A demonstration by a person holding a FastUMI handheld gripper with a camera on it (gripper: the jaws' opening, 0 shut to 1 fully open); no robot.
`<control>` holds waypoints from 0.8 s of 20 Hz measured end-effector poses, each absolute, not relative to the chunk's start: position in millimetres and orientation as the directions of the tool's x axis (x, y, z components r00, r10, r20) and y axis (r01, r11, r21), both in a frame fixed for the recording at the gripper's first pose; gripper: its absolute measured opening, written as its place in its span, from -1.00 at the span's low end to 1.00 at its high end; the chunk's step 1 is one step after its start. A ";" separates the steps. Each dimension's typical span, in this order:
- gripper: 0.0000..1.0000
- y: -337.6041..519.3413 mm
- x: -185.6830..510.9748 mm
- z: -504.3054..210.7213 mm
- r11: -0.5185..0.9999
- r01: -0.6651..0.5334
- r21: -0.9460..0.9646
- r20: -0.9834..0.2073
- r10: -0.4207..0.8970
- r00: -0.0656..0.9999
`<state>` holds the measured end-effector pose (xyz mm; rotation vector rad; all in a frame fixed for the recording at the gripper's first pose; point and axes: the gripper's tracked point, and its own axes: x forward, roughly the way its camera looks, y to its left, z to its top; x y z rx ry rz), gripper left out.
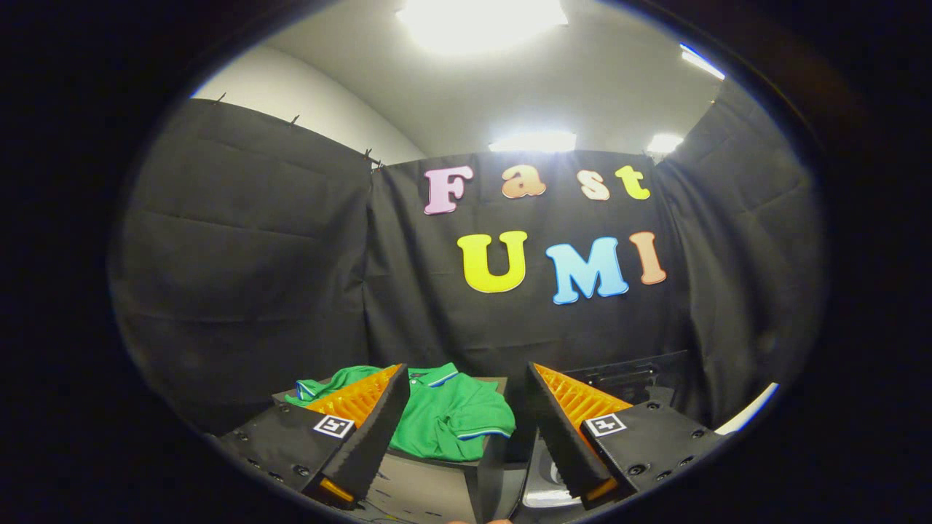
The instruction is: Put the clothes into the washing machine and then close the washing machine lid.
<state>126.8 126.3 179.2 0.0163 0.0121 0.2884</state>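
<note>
I hold the tool point(466, 429) up with its fingers spread wide and nothing between them, so I can come down on the green shirt point(444, 422) lying on the bench point(429, 484) just ahead, with the washer point(619, 378) beside it.

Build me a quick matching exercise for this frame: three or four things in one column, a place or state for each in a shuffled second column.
Things:
1. green shirt
2. claw
3. washing machine
4. ceiling lights

Places or states:
A. open, holding nothing
B. lit, above the cloth wall
C. crumpled on a small table, just ahead of the fingers
D. dark, behind the right-hand finger

Pairs: 1-C, 2-A, 3-D, 4-B
</note>
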 end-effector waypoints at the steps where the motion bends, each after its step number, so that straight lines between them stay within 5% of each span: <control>1: 0.98 130.3 135.1 176.5 0.958 -0.286 0.030 -0.037 0.287 0.957; 16: 0.94 236.7 223.4 119.7 0.906 -0.417 -0.073 -0.354 0.368 0.860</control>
